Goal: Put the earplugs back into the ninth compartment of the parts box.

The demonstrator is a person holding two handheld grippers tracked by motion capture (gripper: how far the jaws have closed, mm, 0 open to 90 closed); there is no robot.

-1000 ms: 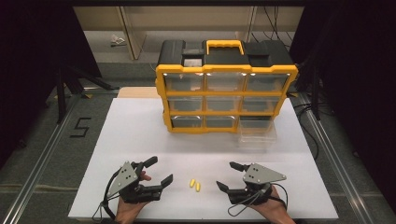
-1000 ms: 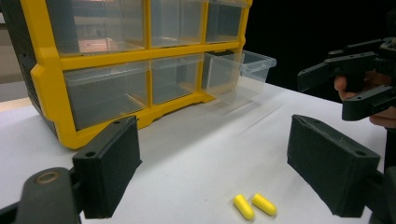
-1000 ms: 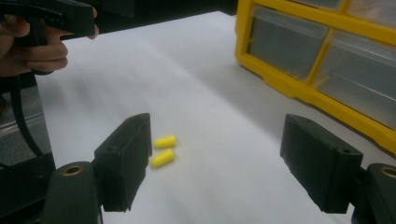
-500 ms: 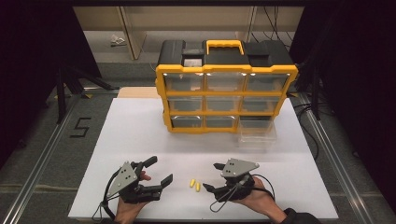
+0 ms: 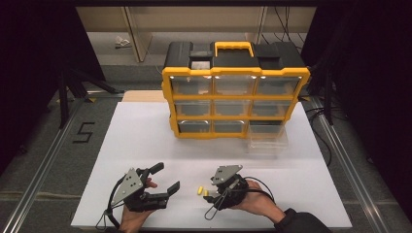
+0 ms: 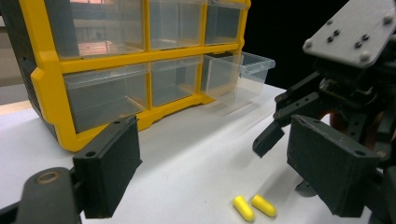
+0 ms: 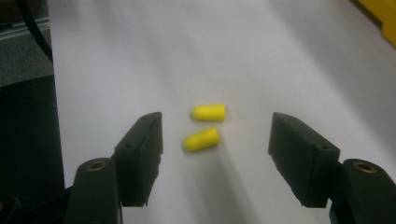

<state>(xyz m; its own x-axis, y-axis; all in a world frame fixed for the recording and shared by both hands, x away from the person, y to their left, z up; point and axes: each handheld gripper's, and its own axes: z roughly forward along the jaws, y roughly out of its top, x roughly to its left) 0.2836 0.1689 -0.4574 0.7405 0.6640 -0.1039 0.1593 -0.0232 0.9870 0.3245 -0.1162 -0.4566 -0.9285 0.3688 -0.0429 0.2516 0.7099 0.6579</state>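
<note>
**Right gripper closes in over two yellow earplugs near the front edge**

Two yellow earplugs lie side by side on the white worktop, close to its front edge and roughly midway between the two grippers. They rest flat on the board, just beside each other; whether they touch cannot be told.

The right gripper, held in the person's right hand, sits at the front edge just right of the earplugs, its tips pointing toward them. In the right gripper view, its two black jaws stand apart with both earplugs between and just ahead of them. The jaws have just been closing, yet the pads press on nothing: bare white worktop shows on either side of the earplugs.

The left gripper, in the left hand, rests near the front left part of the worktop with its jaws spread wide and nothing between them. In the left gripper view, the earplugs lie ahead of it, and the right gripper shows beyond them.

A yellow and black drawer cabinet stands at the back edge of the worktop. Its bottom right clear drawer is pulled out onto the board, well apart from the earplugs.
</note>
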